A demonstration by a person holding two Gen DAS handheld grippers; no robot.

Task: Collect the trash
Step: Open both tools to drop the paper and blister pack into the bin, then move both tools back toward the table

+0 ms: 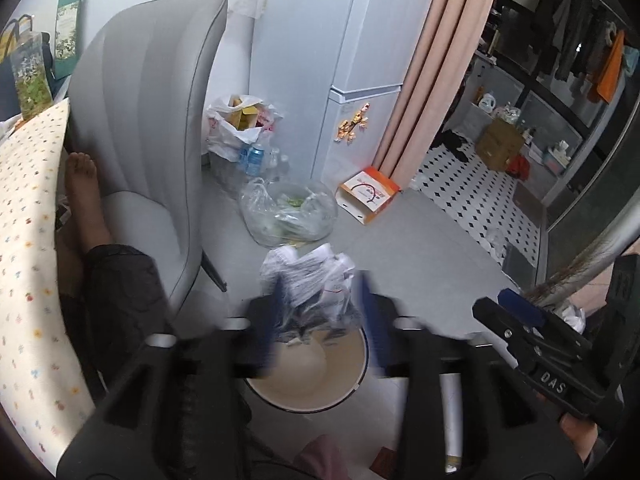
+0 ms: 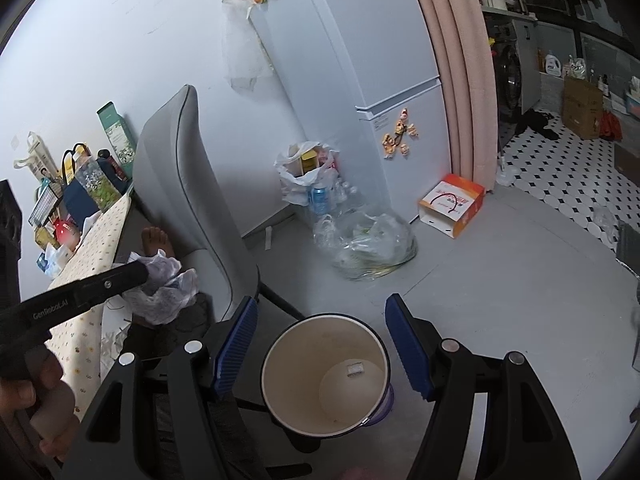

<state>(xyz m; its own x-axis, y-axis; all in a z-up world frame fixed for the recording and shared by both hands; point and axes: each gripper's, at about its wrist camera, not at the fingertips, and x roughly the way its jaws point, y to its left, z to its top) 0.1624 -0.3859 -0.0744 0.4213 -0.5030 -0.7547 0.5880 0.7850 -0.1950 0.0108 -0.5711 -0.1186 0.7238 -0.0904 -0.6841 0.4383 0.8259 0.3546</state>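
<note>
My left gripper point(image 1: 320, 292) is shut on a crumpled wad of white plastic wrapper trash point(image 1: 310, 280) and holds it just above the round cream trash bin point(image 1: 308, 380) on the grey floor. In the right wrist view the same wad point(image 2: 164, 284) hangs from the left gripper at the left, beside the grey chair. My right gripper point(image 2: 320, 328) is open and empty, its blue-padded fingers point(image 2: 408, 348) spread on either side of the bin point(image 2: 326, 376). The bin holds one small scrap at its bottom.
A grey chair point(image 1: 152, 120) stands left of the bin with a person's leg point(image 1: 86, 208) on it. A clear plastic bag point(image 2: 366, 244), a white bag with bottles point(image 2: 312, 178) and an orange box point(image 2: 452, 204) lie by the fridge point(image 2: 384, 80). A patterned tablecloth point(image 1: 28, 260) is at left.
</note>
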